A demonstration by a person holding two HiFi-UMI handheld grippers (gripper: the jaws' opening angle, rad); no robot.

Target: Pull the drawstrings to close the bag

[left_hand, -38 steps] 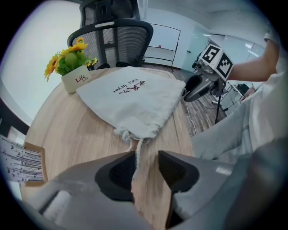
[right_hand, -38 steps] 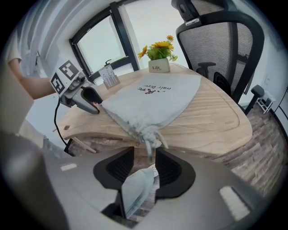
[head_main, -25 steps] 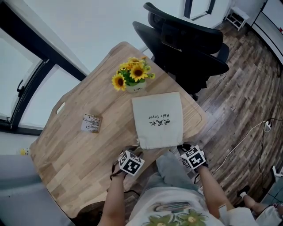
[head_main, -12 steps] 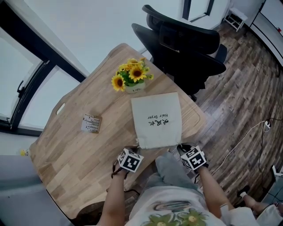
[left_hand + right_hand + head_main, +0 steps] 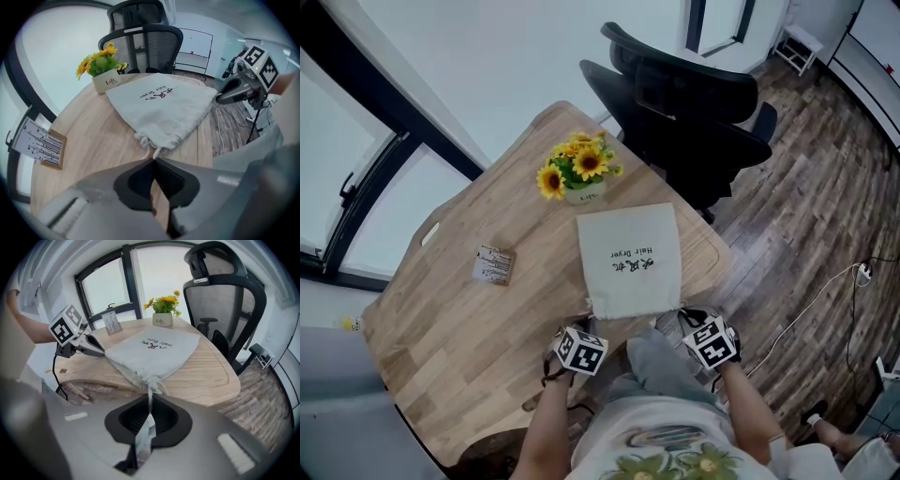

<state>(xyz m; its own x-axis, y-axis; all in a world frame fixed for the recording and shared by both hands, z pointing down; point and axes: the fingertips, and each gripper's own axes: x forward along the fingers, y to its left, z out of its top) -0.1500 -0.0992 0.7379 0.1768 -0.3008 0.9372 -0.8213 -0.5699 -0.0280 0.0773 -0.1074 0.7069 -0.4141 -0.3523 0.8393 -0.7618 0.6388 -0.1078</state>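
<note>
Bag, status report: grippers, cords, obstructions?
Left gripper just closed on left drawstring. Right gripper shut on right drawstring. Bag flat on table, mouth not yet cinched. Flowerpot and card clear of bag.

I see a cream drawstring bag (image 5: 628, 258) with dark lettering on a pale, grained wooden table (image 5: 469, 319). The sunflowers (image 5: 577, 164) are yellow with green leaves, their pot (image 5: 584, 194) white. The office chair (image 5: 694, 112) is black and the plank floor (image 5: 806, 216) dark brown.
</note>
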